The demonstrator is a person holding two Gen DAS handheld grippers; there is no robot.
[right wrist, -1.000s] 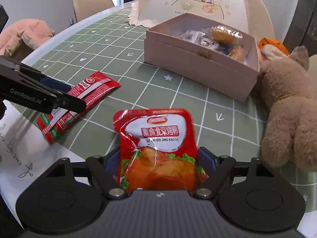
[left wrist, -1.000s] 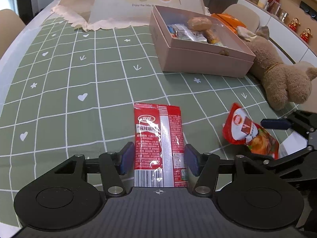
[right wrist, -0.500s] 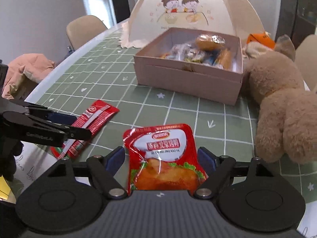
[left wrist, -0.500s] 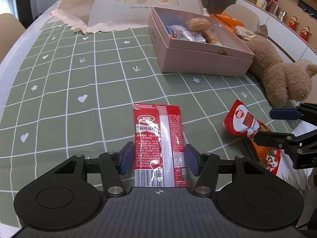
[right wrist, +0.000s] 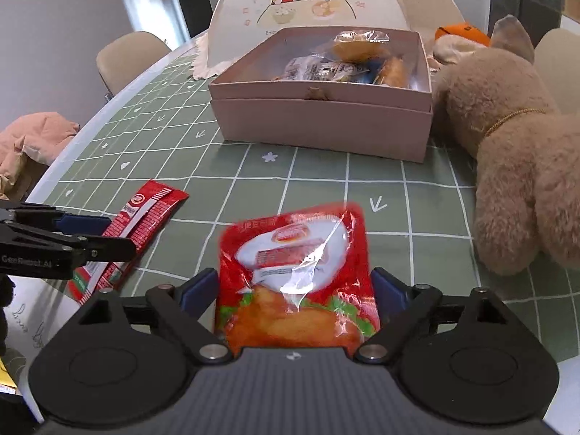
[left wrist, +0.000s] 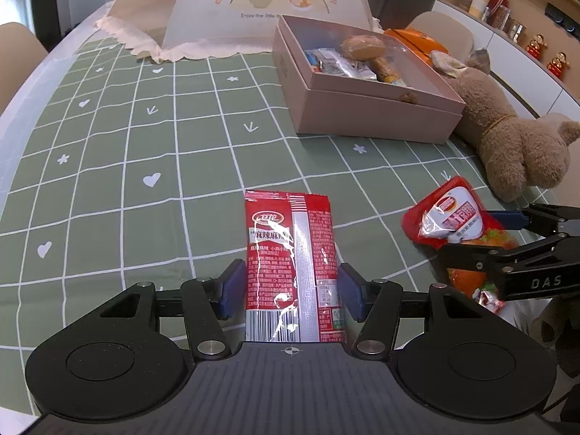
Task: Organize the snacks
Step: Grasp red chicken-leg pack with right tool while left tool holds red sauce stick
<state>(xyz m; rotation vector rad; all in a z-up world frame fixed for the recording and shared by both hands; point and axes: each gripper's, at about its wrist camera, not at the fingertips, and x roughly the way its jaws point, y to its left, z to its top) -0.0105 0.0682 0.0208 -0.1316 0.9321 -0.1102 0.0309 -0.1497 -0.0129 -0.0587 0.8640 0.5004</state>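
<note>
Left gripper (left wrist: 290,290) wide around red sachet (left wrist: 291,261), right gripper (right wrist: 295,290) just widened astride chicken pouch (right wrist: 295,275), neither pressed.

A green checked cloth covers the worktop (left wrist: 108,188). On it, ahead of the fingers, sit a pink box (left wrist: 366,108), a plush toy (left wrist: 507,141), a dome food cover (left wrist: 253,3); two red snack packets (left wrist: 290,261) (right wrist: 293,282) lie between the fingers.

On the bench (left wrist: 108,166) we see a long packet (left wrist: 291,264) left of a pouch (right wrist: 295,282). Behind them stands a box (right wrist: 322,127) holding snacks (right wrist: 348,61). A plush toy (right wrist: 507,137) lies right of it, a food cover (left wrist: 253,3) behind.
</note>
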